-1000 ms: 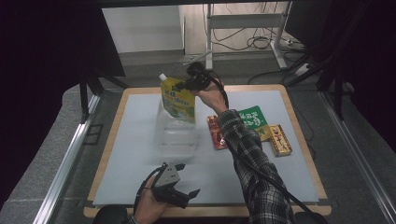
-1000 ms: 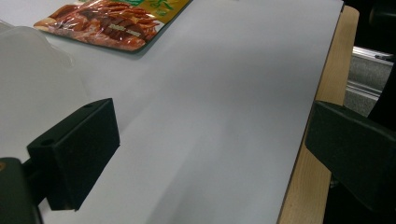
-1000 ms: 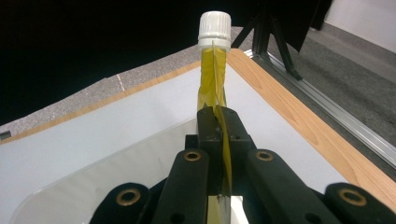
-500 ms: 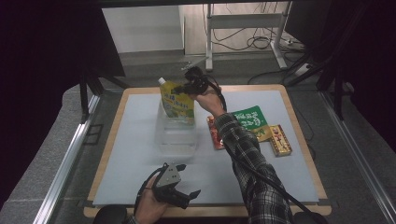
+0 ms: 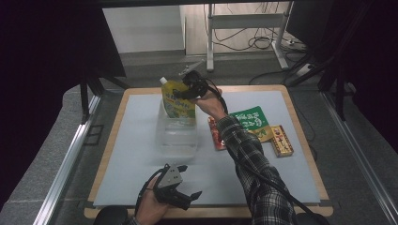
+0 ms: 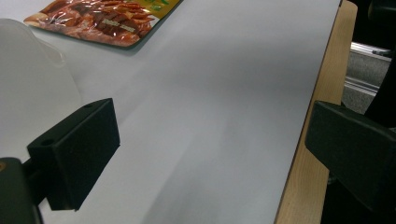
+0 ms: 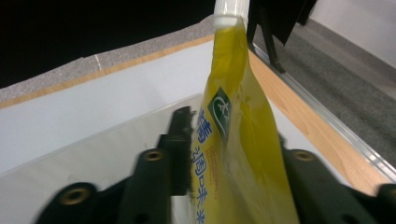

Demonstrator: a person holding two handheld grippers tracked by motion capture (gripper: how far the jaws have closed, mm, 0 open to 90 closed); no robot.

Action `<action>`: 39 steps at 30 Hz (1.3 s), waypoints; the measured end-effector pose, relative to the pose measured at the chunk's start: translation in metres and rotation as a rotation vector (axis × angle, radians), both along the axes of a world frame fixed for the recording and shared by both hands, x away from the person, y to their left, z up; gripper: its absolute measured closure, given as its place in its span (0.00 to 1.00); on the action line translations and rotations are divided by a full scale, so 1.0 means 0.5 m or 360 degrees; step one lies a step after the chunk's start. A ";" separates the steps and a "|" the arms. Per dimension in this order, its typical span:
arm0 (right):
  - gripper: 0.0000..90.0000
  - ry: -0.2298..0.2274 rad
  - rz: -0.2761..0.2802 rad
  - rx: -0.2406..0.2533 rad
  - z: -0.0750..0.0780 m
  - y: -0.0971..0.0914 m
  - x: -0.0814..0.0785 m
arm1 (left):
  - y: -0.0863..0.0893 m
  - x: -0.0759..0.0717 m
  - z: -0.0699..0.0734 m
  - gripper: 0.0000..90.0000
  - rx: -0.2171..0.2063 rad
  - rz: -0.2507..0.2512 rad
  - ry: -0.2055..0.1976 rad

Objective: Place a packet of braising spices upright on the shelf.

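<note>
A yellow spouted pouch (image 5: 177, 102) stands upright at the far end of a clear plastic container (image 5: 177, 138) on the white mat. My right gripper (image 5: 182, 93) reaches in from the right at the pouch's upper part. In the right gripper view the pouch (image 7: 238, 140) rises between the jaws of my right gripper (image 7: 231, 133), which have just been opening and no longer squeeze it. My left gripper (image 5: 188, 197) rests low near the table's front edge. Its jaws stand wide apart over bare mat in the left gripper view (image 6: 210, 149), with nothing between them.
A red snack packet (image 5: 216, 136) (image 6: 98, 21), a green packet (image 5: 253, 121) and a small red-brown box (image 5: 280, 141) lie right of the container. The container's wall (image 6: 28, 70) is close by my left gripper. The wooden table edge (image 6: 308, 154) runs just beyond it.
The right hand has shifted only slightly at the top of the pouch, which still stands in the container. The left hand has stayed where it was.
</note>
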State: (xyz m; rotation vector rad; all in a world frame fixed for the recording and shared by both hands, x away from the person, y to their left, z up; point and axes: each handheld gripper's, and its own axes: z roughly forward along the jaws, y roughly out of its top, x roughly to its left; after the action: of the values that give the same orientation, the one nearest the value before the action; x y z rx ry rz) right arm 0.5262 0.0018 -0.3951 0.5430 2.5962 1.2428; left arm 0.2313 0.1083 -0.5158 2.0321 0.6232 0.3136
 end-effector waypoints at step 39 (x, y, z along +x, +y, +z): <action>0.00 -0.0051 -0.0044 0.0128 0.025 -0.074 -0.051 | -0.007 0.000 -0.003 0.03 0.0026 -0.0025 0.0009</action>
State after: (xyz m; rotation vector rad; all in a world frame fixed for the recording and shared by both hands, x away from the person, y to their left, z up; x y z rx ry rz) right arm 0.5007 -0.0354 -0.3828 0.5672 2.5133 1.3406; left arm 0.2312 0.1047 -0.5174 2.0530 0.6094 0.3046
